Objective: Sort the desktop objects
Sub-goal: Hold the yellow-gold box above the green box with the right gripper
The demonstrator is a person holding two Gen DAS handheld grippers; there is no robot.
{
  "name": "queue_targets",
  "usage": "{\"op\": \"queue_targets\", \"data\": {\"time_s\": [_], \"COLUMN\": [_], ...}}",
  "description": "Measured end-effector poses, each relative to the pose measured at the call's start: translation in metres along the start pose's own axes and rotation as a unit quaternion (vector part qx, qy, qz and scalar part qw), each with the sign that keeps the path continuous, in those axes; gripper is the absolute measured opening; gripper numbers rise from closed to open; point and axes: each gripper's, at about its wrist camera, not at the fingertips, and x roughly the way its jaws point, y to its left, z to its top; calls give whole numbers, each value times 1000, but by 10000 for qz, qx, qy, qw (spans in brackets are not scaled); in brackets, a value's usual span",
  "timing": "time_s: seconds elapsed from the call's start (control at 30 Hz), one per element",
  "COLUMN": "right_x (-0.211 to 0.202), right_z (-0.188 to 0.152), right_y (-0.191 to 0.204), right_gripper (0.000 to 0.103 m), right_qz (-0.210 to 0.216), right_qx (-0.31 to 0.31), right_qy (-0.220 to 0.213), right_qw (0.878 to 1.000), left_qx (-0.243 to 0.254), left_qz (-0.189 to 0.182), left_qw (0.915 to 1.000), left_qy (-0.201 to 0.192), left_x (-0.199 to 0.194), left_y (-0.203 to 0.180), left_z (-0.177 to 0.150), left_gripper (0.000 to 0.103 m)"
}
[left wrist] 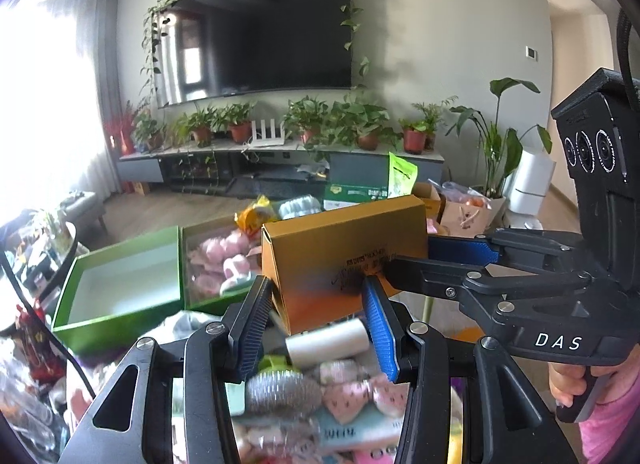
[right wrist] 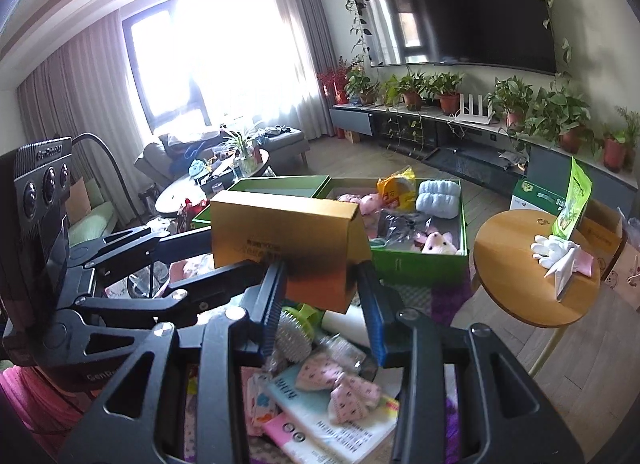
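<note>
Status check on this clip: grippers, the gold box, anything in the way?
Left gripper and right gripper both shut on gold box, one per end. Box lifted above the clutter. Open green box ahead; path clear.

Home living room, as shown by a wall-mounted television [left wrist: 256, 28], potted plants [left wrist: 240, 124] ranged on a low media console [right wrist: 460, 124], curtained window [right wrist: 208, 44] and sofa [right wrist: 168, 156].

Both grippers — left gripper [left wrist: 316, 304], right gripper [left wrist: 440, 260] — apparently clamp gold box [left wrist: 344, 252].
</note>
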Motion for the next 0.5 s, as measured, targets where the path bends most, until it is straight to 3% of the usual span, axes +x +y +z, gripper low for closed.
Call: {"op": "queue_targets", "data": {"time_s": [0.5], "right_x": [41], "right_z": [32], "right_y": [-58], "right_gripper": [38], "right_qz": [111], "right_qx": [287], "right_qy": [-42], "right_qw": [9995], "left_qx": [45], "left_qz": [10], "left_qw": [9994], "left_qy": [344], "left_x": [71], "left_y": [3], "left_z": [38], "left_gripper": [48]}}
